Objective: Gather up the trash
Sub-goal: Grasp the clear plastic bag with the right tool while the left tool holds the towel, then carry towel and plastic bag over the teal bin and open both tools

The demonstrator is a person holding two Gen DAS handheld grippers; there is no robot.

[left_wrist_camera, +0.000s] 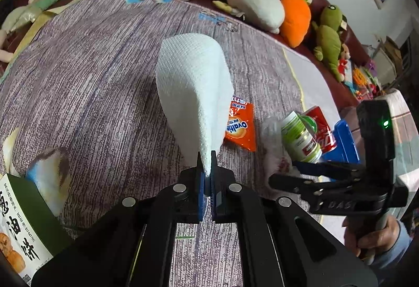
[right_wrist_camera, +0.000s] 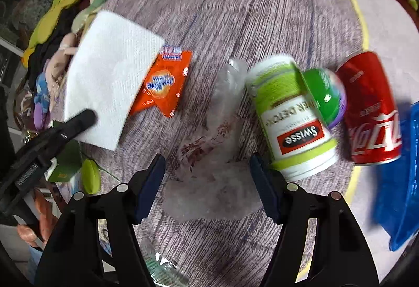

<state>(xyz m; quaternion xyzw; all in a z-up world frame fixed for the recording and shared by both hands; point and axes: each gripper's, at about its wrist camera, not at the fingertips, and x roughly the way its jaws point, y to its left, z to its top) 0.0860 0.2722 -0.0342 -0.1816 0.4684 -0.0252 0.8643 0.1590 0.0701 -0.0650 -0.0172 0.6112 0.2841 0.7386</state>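
While the left gripper (left_wrist_camera: 207, 156) had its blue pads pressed together on the lower corner of a white paper towel (left_wrist_camera: 192, 85), we noted the sheet lifted clear of the purple wood-grain tablecloth (left_wrist_camera: 104, 72), standing up from the jaws as a folded, embossed, limp cone. The right gripper (right_wrist_camera: 207, 177) was spread wide and held nothing; its jaws straddled a crumpled clear plastic wrapper (right_wrist_camera: 217, 182) lying flat on the cloth.

We judged the step in hand as one piece collected on the left and a second pick being lined up on the right. We judged the blue bin (right_wrist_camera: 403, 182) at the right edge to be the likely destination, though only part of it showed.

Next move, in our estimate: lower the right jaws onto the wrapper and close on a bunched fold, since thin film could slip or slide out of a shallow pinch.

Materials remaining on the cloth:
- orange Ovaltine sachet (right_wrist_camera: 163, 85), flat glossy foil, just beside the towel
- Swisse bottle (right_wrist_camera: 290, 116), rigid white and green cylinder on its side, touching the wrapper's edge
- green round lid-like object (right_wrist_camera: 327, 95) behind it, identity unclear
- red Coca-Cola can (right_wrist_camera: 371, 108), smooth metal, lying on its side near the bin

Right view was motion-blurred
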